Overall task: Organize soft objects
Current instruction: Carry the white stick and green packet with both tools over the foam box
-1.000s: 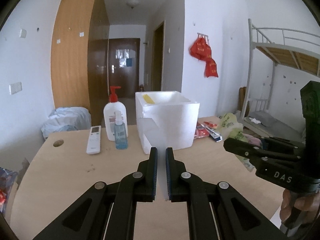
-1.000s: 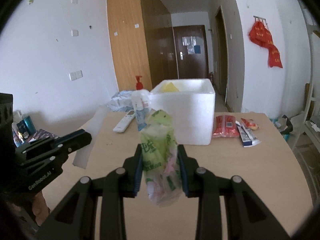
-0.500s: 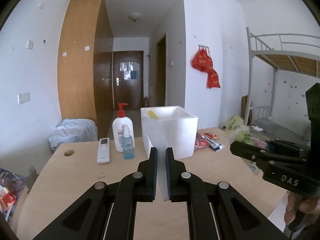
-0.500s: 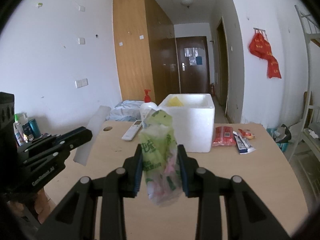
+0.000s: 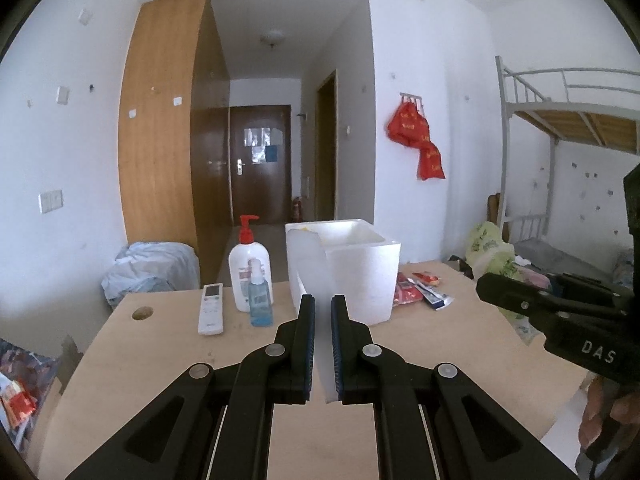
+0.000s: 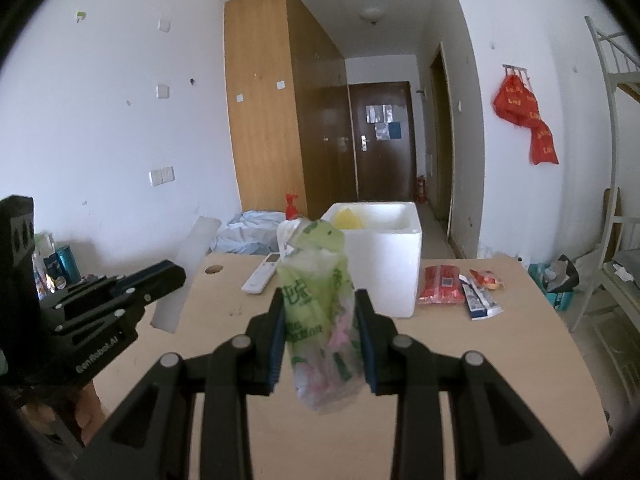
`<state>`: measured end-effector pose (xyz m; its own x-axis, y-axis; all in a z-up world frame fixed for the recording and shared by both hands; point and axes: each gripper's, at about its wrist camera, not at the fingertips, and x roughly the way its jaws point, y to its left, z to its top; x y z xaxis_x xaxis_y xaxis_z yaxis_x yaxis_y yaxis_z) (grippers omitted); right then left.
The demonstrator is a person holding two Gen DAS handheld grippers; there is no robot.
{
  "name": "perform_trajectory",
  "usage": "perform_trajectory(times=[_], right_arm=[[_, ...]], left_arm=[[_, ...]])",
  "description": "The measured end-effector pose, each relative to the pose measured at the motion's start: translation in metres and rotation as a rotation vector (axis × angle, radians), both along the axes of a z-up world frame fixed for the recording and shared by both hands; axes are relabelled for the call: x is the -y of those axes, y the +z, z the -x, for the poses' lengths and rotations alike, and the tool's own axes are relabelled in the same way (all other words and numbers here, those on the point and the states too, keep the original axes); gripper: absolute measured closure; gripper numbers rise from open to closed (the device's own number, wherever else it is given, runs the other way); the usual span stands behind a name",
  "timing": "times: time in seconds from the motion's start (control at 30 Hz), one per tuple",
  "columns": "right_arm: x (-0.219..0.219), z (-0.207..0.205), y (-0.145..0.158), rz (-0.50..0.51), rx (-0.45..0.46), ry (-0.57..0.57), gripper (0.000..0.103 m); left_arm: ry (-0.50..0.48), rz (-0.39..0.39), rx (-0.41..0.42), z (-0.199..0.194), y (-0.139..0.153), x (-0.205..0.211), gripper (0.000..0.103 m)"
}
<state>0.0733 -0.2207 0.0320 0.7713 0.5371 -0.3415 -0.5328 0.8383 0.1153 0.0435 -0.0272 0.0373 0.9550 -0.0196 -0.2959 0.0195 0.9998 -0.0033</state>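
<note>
Green tissue pack (image 6: 320, 304) pinched upright by the right gripper (image 6: 320, 340); the left gripper (image 5: 322, 344) clamps a white foam slab (image 5: 310, 264) (box (image 6: 384, 256) at twelve o'clock).

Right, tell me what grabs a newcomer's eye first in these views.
The green plastic packet pinched in the right gripper, held up over the wooden table. Next, the open white foam box at mid-table beyond it, and the flat white foam piece clamped in the left gripper.
</note>
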Motion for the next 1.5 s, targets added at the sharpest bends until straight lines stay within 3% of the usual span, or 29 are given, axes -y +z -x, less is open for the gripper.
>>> perform_trajectory(times=[1.07,1.5], right_arm=[[-0.012,-0.093,0.031,0.001,-0.035,-0.005,0.067],[-0.023,-0.153,0.028,0.006,-0.072,0.003,0.067]], left_arm=[[-0.007,0.007,-0.053,-0.099,0.03,0.0,0.095],[-0.017,0.021,-0.085,-0.166,0.034,-0.006,0.095]])
